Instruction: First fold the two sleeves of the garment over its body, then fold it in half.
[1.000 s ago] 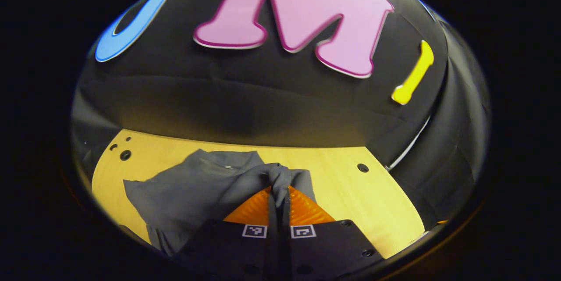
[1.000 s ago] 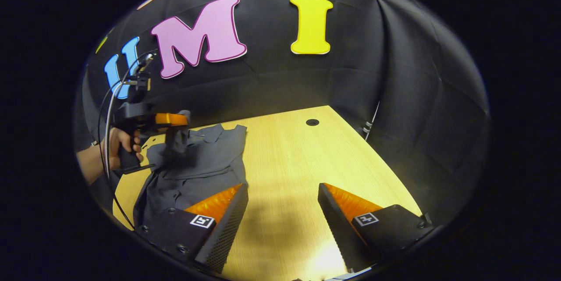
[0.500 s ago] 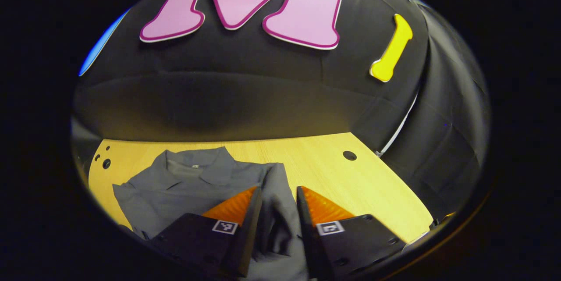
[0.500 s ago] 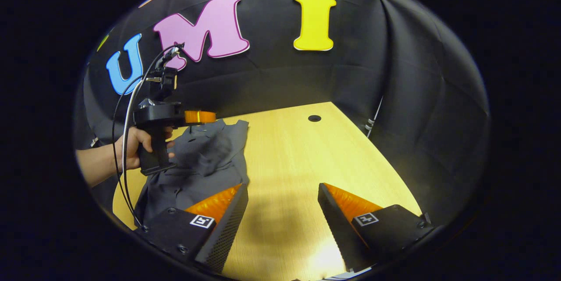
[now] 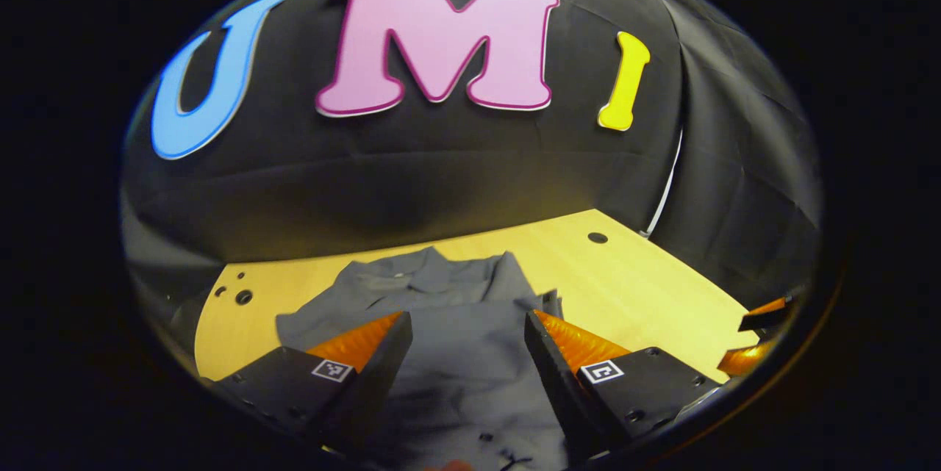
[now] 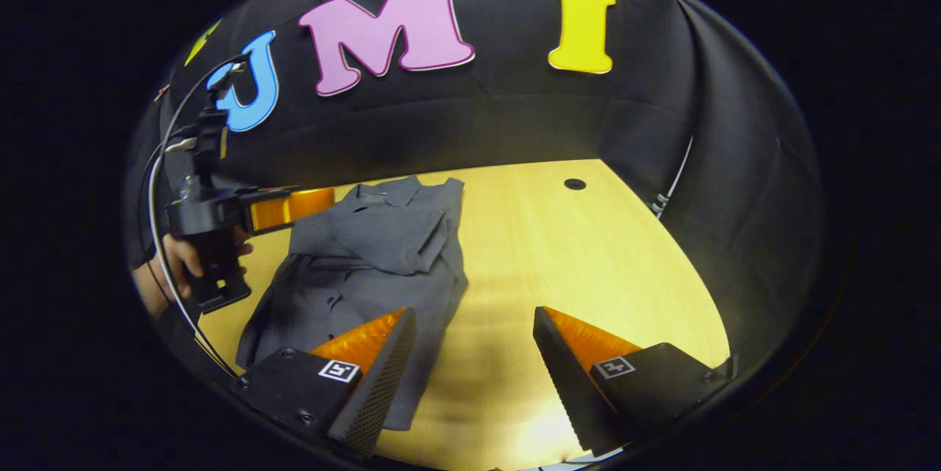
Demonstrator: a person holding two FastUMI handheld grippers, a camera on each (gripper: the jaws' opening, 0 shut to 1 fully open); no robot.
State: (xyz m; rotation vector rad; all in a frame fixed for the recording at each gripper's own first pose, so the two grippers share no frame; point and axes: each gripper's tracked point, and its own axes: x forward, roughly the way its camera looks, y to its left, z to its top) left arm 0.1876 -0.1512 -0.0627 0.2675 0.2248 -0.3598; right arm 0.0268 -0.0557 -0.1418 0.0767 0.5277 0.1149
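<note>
A grey button-up shirt (image 6: 367,265) lies flat on the wooden table (image 6: 588,258), collar toward the back wall. One sleeve (image 6: 382,239) lies folded across its chest. In the left gripper view the shirt (image 5: 463,353) spreads beneath my left gripper (image 5: 468,328), which hovers open over it with nothing between its fingers. The right gripper view shows that left gripper (image 6: 290,206) held by a hand (image 6: 176,258) at the shirt's left side. My right gripper (image 6: 474,324) is open above bare table, just right of the shirt's lower edge, and holds nothing.
The table has a round hole (image 6: 574,184) at its far right and small holes (image 5: 243,297) at its far left. Black cloth walls close in the back and right sides. Open tabletop stretches to the right of the shirt.
The left gripper let go of the sleeve, which now lies over the shirt's body, opened wide and drew back to the left. The right gripper's view shifted slightly toward the shirt.
</note>
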